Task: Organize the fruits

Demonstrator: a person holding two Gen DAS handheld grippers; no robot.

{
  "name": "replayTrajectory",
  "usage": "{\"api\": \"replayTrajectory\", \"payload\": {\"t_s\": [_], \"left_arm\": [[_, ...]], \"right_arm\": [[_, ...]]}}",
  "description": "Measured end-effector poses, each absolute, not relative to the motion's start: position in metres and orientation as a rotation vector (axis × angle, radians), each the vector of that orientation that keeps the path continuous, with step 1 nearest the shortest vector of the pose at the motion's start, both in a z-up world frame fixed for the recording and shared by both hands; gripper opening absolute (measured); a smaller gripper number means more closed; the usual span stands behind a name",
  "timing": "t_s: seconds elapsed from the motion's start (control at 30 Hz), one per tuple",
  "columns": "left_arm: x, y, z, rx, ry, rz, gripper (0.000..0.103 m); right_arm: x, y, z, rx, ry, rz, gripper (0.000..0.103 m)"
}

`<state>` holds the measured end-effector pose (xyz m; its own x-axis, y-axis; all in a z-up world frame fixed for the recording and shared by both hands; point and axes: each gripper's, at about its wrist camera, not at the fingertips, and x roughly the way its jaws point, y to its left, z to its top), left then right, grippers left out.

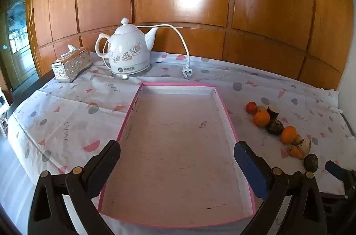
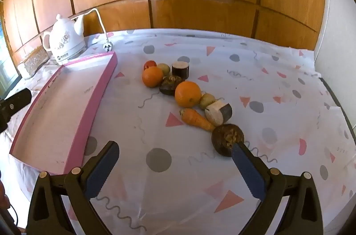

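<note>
Hovering with both tongs spread empty, I should lower my right gripper squarely astride the nearest dark fruit, then carry it to the pink tray; my left gripper waits above that tray.

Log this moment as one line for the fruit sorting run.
stage: start | left gripper: open over tray | right gripper: open, holding nothing | fruit row: on cloth beside tray | tray: holds no fruit

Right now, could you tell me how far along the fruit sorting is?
Nothing looks done yet: the pink tray holds no fruit. Nothing is in hand: the left gripper and right gripper are open with nothing between their fingers. All is left: the oranges, carrot and other pieces lie in a row on the tablecloth.
</note>
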<state>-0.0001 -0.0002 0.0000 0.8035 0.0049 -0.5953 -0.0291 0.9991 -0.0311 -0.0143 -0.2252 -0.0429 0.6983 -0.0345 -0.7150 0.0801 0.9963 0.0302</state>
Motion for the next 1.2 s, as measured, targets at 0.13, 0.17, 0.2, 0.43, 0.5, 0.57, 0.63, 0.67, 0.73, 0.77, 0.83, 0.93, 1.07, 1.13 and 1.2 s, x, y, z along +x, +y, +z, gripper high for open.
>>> {"api": "replayTrajectory", "payload": {"t_s": [0.13,0.17,0.2,0.43,0.5,0.57,0.63,0.67,0.73,0.77,0.83,0.93,1.07,1.13,1.2], "left_arm": [[-0.002,0.0,0.002,-0.034,0.63,0.022,0.103],[-0.003,-0.001,0.002,-0.033,0.627,0.02,0.103],[-0.005,-0.001,0.001,-0.033,0.626,0.017,0.103],[-0.002,0.004,-0.005,-0.036,0.653,0.01,0.103],[-0.002,0.0,-0.003,-0.03,0.652,0.005,0.103],[-0.002,0.0,-0.003,-0.031,0.653,0.003,0.103],[-0.003,0.0,-0.003,-0.033,0.656,0.001,0.103],[-0.003,-0.001,-0.003,-0.036,0.657,0.0,0.103],[-0.004,-0.001,-0.002,-0.039,0.656,-0.003,0.103],[-0.004,-0.001,-0.003,-0.04,0.656,-0.004,0.103],[-0.005,-0.001,-0.003,-0.044,0.658,-0.012,0.103],[-0.006,-0.002,-0.004,-0.043,0.658,-0.023,0.103],[-0.008,-0.005,-0.003,-0.041,0.653,-0.03,0.103],[-0.008,-0.005,-0.002,-0.041,0.651,-0.034,0.103],[-0.008,-0.006,-0.002,-0.04,0.653,-0.039,0.103]], "right_arm": [[-0.017,-0.221,-0.038,0.035,0.784,-0.059,0.103],[-0.017,-0.22,-0.037,0.034,0.785,-0.056,0.103],[-0.015,-0.218,-0.035,0.027,0.789,-0.058,0.103],[-0.017,-0.215,-0.036,0.029,0.772,-0.05,0.103],[-0.017,-0.215,-0.035,0.025,0.772,-0.05,0.103],[-0.017,-0.215,-0.034,0.021,0.77,-0.049,0.103],[-0.017,-0.214,-0.034,0.017,0.771,-0.047,0.103],[-0.017,-0.214,-0.034,0.015,0.77,-0.047,0.103],[-0.017,-0.214,-0.034,0.013,0.769,-0.047,0.103],[-0.018,-0.214,-0.034,0.011,0.769,-0.048,0.103],[-0.018,-0.212,-0.032,0.005,0.764,-0.05,0.103],[-0.02,-0.21,-0.029,-0.006,0.756,-0.057,0.103],[-0.021,-0.207,-0.024,-0.023,0.739,-0.062,0.103],[-0.021,-0.206,-0.022,-0.032,0.73,-0.062,0.103],[-0.023,-0.205,-0.021,-0.038,0.722,-0.061,0.103]]}}
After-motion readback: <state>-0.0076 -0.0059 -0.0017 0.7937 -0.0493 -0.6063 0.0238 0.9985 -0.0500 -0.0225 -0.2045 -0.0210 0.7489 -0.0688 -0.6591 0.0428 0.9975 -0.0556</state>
